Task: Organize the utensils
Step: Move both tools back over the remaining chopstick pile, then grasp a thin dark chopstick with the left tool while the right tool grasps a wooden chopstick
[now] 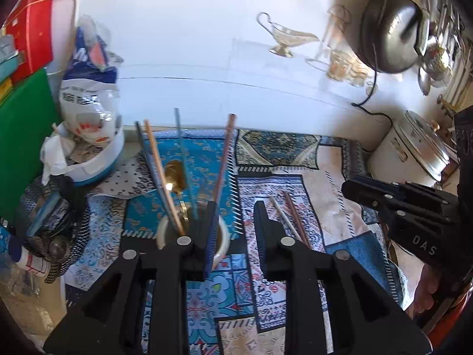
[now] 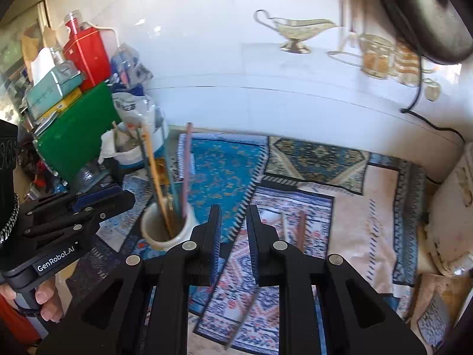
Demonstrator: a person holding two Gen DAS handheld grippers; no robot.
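A white cup [image 1: 223, 238] [image 2: 165, 230] stands on the patterned mats and holds several chopsticks [image 1: 159, 174] [image 2: 186, 171] and a gold spoon [image 1: 176, 174]. My left gripper [image 1: 236, 216] is open, its left finger just over the cup's rim. Two loose chopsticks [image 1: 291, 222] lie on the mat just right of its right finger; they show in the right wrist view [image 2: 300, 227] too. My right gripper [image 2: 233, 222] is open and empty above the mat, right of the cup. It also shows in the left wrist view [image 1: 348, 188].
A green board [image 1: 26, 142], a red tin [image 1: 32, 29] and a tub with bags [image 1: 88, 153] crowd the left. A dark kettle [image 1: 390, 29] with its cord, a gravy boat [image 1: 283, 37] and a white pot [image 1: 414, 151] stand at the right and back.
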